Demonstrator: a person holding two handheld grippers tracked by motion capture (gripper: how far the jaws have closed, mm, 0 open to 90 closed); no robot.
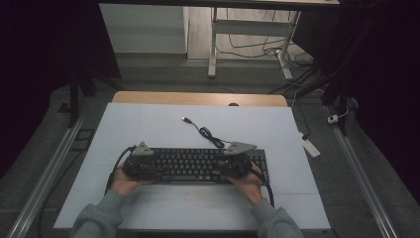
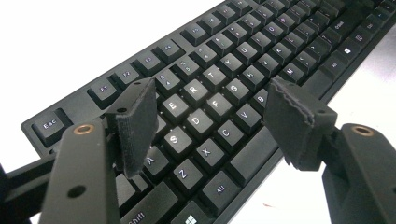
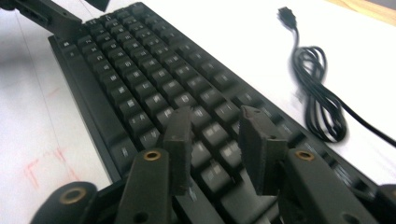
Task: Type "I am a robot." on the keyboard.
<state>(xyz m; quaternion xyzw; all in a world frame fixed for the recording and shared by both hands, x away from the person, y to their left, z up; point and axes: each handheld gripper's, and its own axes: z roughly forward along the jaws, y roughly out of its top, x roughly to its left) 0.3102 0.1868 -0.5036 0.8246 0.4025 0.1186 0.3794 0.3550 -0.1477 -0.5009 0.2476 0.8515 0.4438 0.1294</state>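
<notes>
A black keyboard [image 1: 198, 166] lies across the white tabletop [image 1: 148, 124], near the person's side. Its black cable [image 1: 208, 133] coils behind it and ends in a loose USB plug [image 1: 185, 119]. My left gripper [image 1: 148, 167] hovers over the keyboard's left end. In the left gripper view its jaws [image 2: 212, 100] stand wide apart above the letter keys [image 2: 219, 70], holding nothing. My right gripper [image 1: 229, 166] is over the keyboard's right part. There its jaws [image 3: 215, 119] are parted a little above the keys [image 3: 140, 70], with nothing between them. The coiled cable [image 3: 320, 102] lies to the right.
A wooden strip [image 1: 198, 98] borders the table's far edge. Beyond it stand white desk legs [image 1: 213, 49] with loose wires on the floor. A white power strip [image 1: 311, 147] lies off the table's right side. Faint red marks [image 3: 37, 172] show on the tabletop near the keyboard.
</notes>
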